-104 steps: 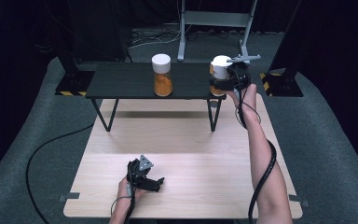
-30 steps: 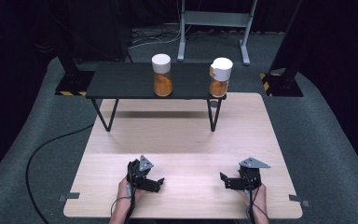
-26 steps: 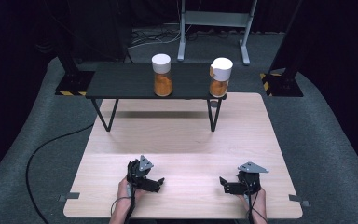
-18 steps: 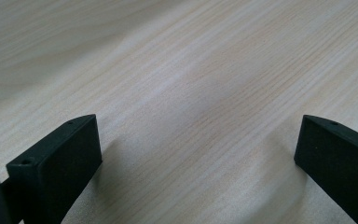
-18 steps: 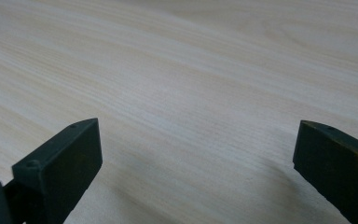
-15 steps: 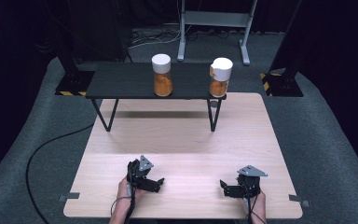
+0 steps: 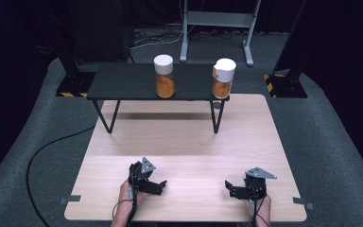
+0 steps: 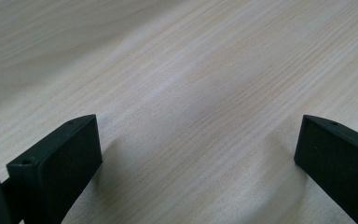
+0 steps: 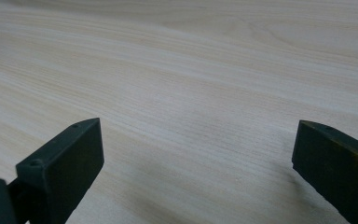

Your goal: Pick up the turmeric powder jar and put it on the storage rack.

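Jars: left jar (image 7: 164,76) & right jar (image 7: 223,78) stood on black shelf (image 7: 123,82); left claw (image 7: 157,185) & right claw (image 7: 230,188) rested open, empty, on tabletop (image 7: 189,142), well apart.

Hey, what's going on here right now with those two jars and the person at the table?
A person rests both hands near the front edge of the wooden table, a tool in each. The left tool and the right tool both have their jaws wide open over bare wood and hold nothing. Two white-capped jars of orange contents stand upright on the black shelf at the far side: the left jar near its middle, the right jar at its right end.
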Demonstrator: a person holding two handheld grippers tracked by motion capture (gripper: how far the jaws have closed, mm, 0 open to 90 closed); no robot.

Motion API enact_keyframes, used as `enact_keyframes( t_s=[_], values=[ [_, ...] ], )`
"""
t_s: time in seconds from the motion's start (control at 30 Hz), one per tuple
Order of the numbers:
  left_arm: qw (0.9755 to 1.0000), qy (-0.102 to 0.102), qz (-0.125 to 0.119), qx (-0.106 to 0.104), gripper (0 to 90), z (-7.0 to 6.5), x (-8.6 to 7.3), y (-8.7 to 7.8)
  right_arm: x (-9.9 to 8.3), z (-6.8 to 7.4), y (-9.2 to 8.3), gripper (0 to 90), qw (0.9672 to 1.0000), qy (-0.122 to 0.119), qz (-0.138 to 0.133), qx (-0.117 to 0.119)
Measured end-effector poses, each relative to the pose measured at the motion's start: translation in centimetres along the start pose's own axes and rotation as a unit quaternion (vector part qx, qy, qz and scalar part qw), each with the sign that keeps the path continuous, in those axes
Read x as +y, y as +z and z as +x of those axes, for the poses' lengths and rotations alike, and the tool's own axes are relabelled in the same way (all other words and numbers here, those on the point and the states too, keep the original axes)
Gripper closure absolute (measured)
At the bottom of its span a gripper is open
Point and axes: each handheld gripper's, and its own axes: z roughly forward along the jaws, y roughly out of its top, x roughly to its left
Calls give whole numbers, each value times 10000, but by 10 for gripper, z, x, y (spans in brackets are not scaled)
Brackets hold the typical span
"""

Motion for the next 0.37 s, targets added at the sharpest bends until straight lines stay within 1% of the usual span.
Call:
enact_keyframes(
  t_s=[0.37],
  values=[
    [10000,3,0,-2,0,0,0,0,1,0,0,15,10000,-26,24,7]
  ],
)
